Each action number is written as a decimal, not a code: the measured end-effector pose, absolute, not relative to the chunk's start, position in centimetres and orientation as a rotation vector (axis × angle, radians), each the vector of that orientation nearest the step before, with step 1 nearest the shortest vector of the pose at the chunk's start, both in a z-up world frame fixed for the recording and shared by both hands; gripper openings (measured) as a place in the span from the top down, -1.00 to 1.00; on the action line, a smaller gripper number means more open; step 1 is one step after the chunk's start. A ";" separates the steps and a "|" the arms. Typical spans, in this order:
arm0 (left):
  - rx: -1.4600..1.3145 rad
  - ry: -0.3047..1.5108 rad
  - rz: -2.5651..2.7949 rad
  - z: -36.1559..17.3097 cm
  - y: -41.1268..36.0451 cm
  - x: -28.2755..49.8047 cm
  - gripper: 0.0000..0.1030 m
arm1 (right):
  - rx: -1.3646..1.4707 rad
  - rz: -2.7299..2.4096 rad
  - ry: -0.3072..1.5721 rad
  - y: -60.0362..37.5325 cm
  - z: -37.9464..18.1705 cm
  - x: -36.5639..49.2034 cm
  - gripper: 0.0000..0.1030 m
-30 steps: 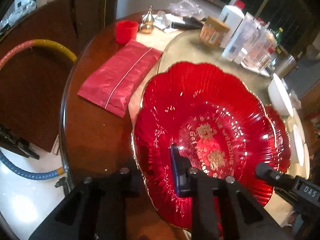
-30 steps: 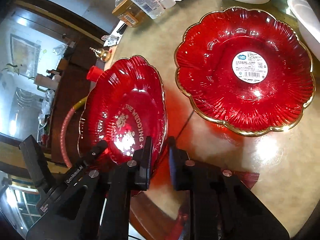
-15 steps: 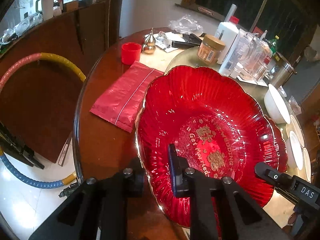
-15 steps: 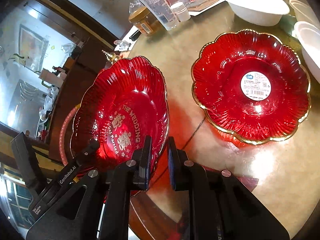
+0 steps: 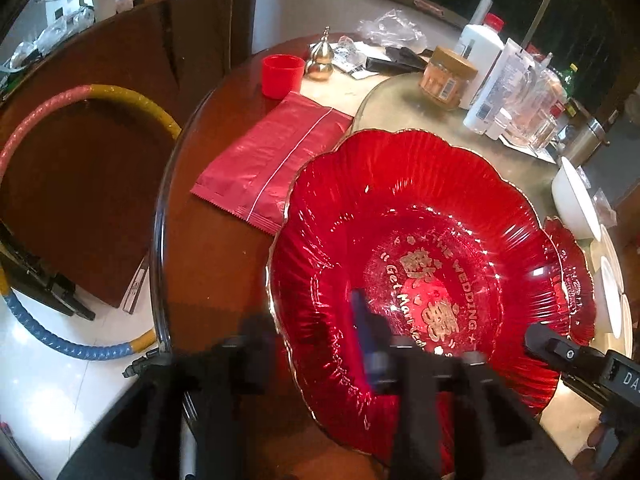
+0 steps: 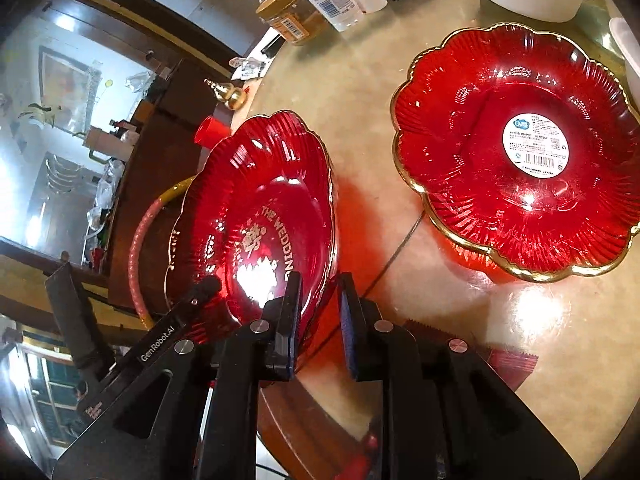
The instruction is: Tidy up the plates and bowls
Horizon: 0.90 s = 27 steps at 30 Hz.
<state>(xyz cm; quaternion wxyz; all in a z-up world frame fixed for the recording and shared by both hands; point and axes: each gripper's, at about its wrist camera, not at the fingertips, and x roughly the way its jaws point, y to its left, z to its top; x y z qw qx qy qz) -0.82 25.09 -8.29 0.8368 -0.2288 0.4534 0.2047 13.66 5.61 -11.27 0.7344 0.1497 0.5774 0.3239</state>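
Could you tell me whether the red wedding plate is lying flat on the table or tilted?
Tilted: the wedding plate is held off the table, both grippers on its rim.

Left gripper point(image 5: 316, 336): blurred, clamped on the near rim of the red plate, one finger over the rim inside, one outside
Red plate point(image 5: 420, 248): scalloped, gold-edged, gold wedding lettering, tilted above the table point(image 5: 216, 248)
Right gripper point(image 5: 568, 356): at the plate's right rim
Red packet point(image 5: 272, 160): flat, behind the plate
Red cup point(image 5: 282, 76): farther back, beside a gold gourd point(image 5: 320, 60)
White bowl point(image 5: 572, 200): far right

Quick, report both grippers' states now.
Left gripper: shut on the wedding plate's rim.
Right gripper: shut on the same plate's rim.
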 end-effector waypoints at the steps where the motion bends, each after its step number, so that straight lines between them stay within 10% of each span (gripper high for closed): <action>1: -0.491 0.940 0.435 -8.0 25.2 -1.1 -0.36 | 0.329 0.706 1.266 5.4 -11.1 13.6 0.63; 10: -0.514 0.733 0.530 -3.1 25.3 -4.9 -0.56 | 0.512 0.714 1.122 -2.7 -7.7 12.1 0.00; 27: -0.394 0.990 -0.023 -0.8 10.5 12.3 -0.65 | 0.857 0.493 1.130 -14.5 -11.8 15.6 -0.02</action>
